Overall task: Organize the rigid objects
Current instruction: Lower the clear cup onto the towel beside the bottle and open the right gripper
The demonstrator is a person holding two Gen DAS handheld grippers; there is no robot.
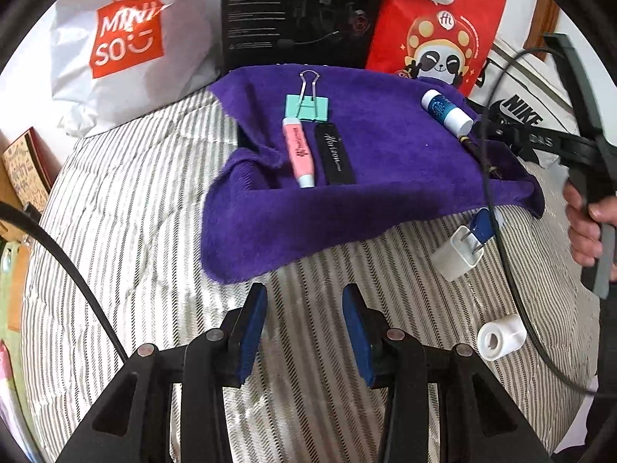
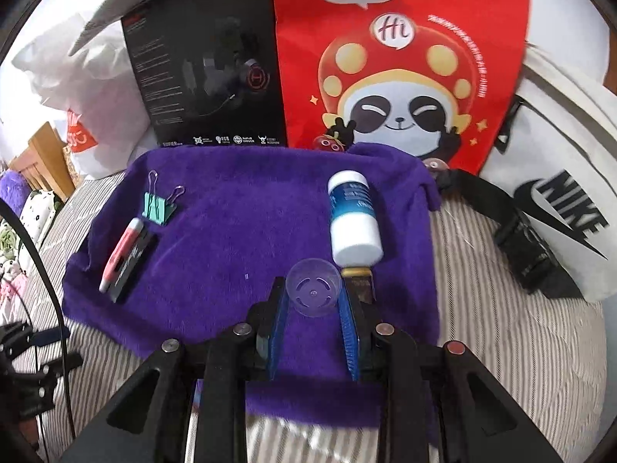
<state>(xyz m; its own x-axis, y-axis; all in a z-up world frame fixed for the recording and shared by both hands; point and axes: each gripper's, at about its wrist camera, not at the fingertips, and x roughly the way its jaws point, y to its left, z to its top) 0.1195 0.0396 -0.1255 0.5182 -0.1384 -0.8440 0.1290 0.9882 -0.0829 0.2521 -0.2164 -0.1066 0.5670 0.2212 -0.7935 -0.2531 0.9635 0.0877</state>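
Right gripper (image 2: 313, 301): nearest the right wrist camera, its fingers clamp a small clear plastic cup (image 2: 313, 286) above the purple towel (image 2: 239, 231).
Left gripper (image 1: 304, 332): fingers apart and empty, over the striped bedding (image 1: 135, 212).
Towel items: mint binder clip (image 1: 307, 107), pink tube (image 1: 299, 152) and black "Horizon" case (image 1: 334, 154) lie together; a blue-and-white bottle (image 2: 353, 218) lies well apart from them.
Bedding items: white charger plug (image 1: 457, 256) just off the towel's edge, white tape roll (image 1: 499, 336) nearer the camera.
Backdrop: black Hecate box (image 2: 204, 69), red panda bag (image 2: 401, 65), white Nike bag (image 2: 563, 208), Miniso bag (image 1: 127, 34).
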